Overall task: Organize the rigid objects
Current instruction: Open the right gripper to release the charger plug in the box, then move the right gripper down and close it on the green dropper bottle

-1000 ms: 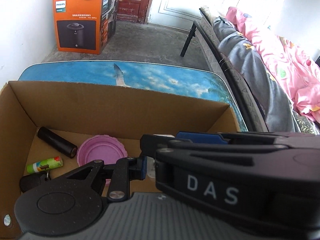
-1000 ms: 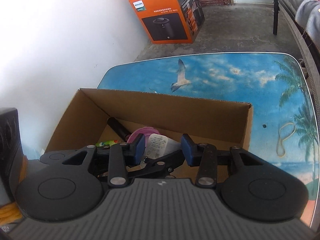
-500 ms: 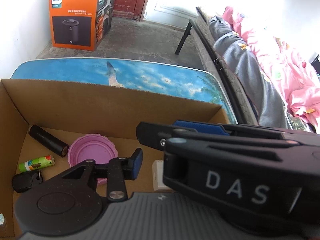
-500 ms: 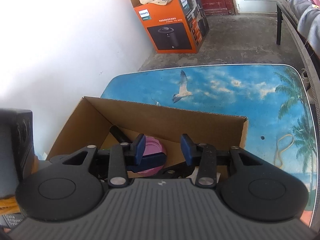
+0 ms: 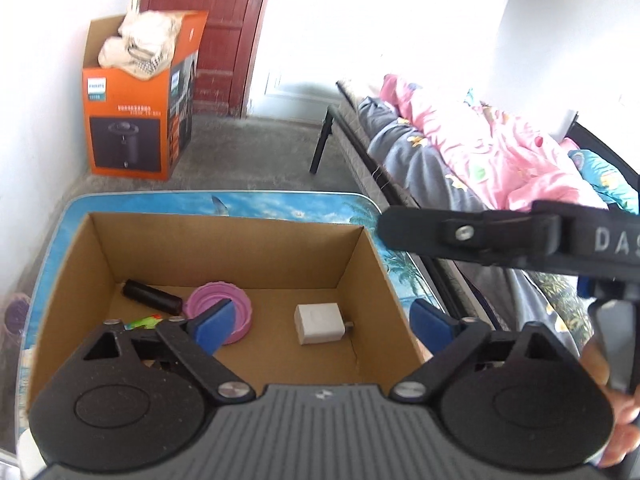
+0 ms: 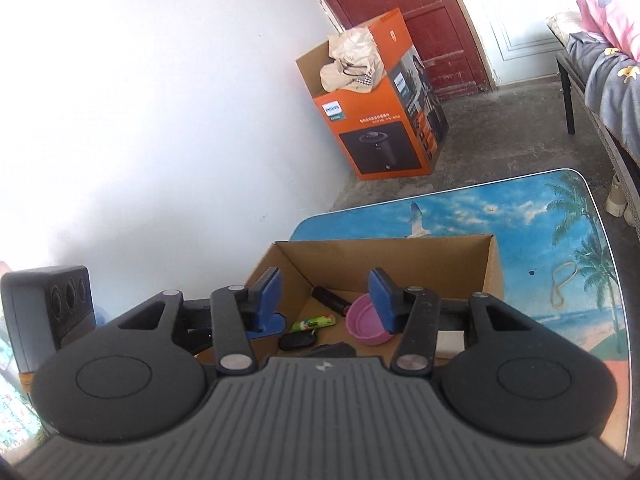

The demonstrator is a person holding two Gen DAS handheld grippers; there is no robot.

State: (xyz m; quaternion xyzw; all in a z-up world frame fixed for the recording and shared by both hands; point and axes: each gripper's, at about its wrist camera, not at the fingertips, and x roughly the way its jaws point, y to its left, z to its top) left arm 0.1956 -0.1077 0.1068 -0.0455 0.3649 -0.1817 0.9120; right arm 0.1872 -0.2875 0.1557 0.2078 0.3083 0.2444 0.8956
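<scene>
Left gripper (image 5: 324,322) opening wide, empty, above cardboard box (image 5: 224,240) on tabletop (image 6: 560,216); right gripper (image 6: 326,294) opening, empty. Could clip box wall, jolting pink lid (image 5: 236,304) and white charger (image 5: 320,323) inside.

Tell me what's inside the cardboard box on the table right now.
Inside the cardboard box: a black cylinder, pink lid, white adapter, green tube and a black key fob. The near edge of its floor is hidden behind the grippers.
</scene>
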